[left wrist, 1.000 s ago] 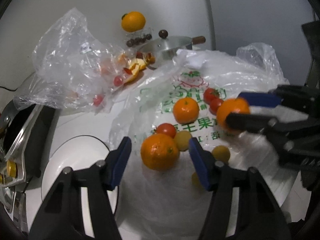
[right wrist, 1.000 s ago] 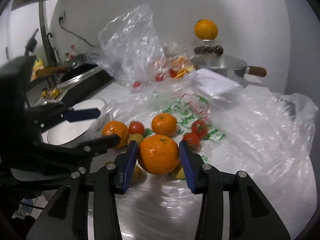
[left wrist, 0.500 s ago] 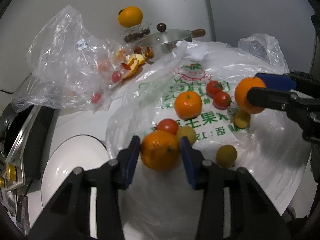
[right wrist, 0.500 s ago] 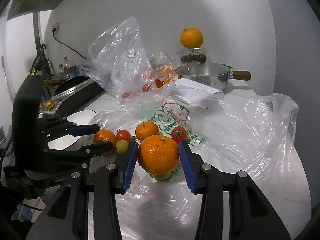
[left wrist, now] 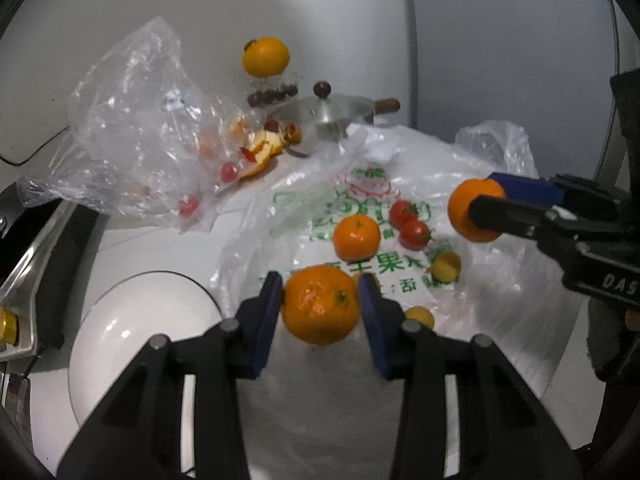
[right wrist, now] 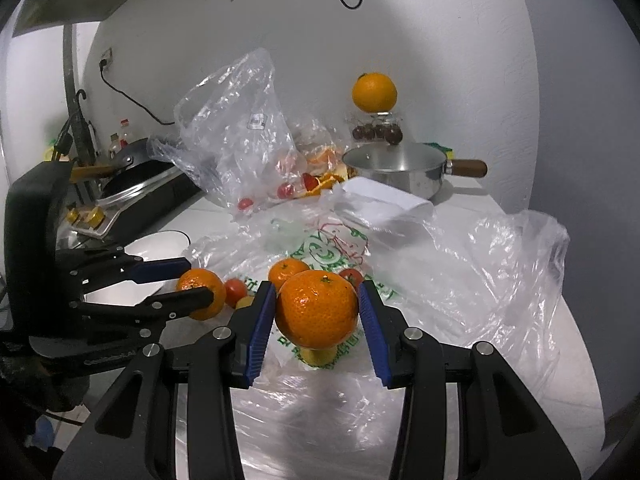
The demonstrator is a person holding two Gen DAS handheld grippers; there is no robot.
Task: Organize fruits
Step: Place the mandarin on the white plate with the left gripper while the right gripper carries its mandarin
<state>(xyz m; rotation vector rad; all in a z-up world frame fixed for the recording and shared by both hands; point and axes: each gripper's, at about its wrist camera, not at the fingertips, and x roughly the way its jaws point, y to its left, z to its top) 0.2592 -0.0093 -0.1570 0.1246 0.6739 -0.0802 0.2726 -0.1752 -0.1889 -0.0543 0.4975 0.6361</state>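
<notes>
Left wrist view: the left gripper [left wrist: 320, 304] is seen at lower centre, its blue fingers [left wrist: 268, 312] pressed against both sides of a mandarin [left wrist: 320, 304], which is gripped clear of the printed plastic bag [left wrist: 500, 320] spread over the desk [left wrist: 132, 248]. Its fingers have just been closing, with this fruit between them. A white bowl [left wrist: 132, 344] is shown at lower left, just beside the bag's edge. At the right edge of the frame the right gripper [left wrist: 486, 204] is seen side-on, with a second mandarin [left wrist: 464, 210] clamped between its fingers.

Right wrist view: the right gripper [right wrist: 318, 312] occupies lower centre, and the second mandarin [right wrist: 318, 308] is held firmly between its blue fingers [right wrist: 370, 320], above the bag [right wrist: 480, 272]. The left gripper [right wrist: 196, 282] enters from the left of the frame with its mandarin [right wrist: 202, 288].

On the bag a loose mandarin [left wrist: 356, 232], two small tomatoes [left wrist: 410, 222] and yellow fruits [left wrist: 446, 266] are left lying. In the upper part of the frame a clear bag of peel [left wrist: 152, 128], a lidded saucepan [left wrist: 332, 112] and an orange [left wrist: 266, 56] set on a jar [left wrist: 274, 90] are seen.
</notes>
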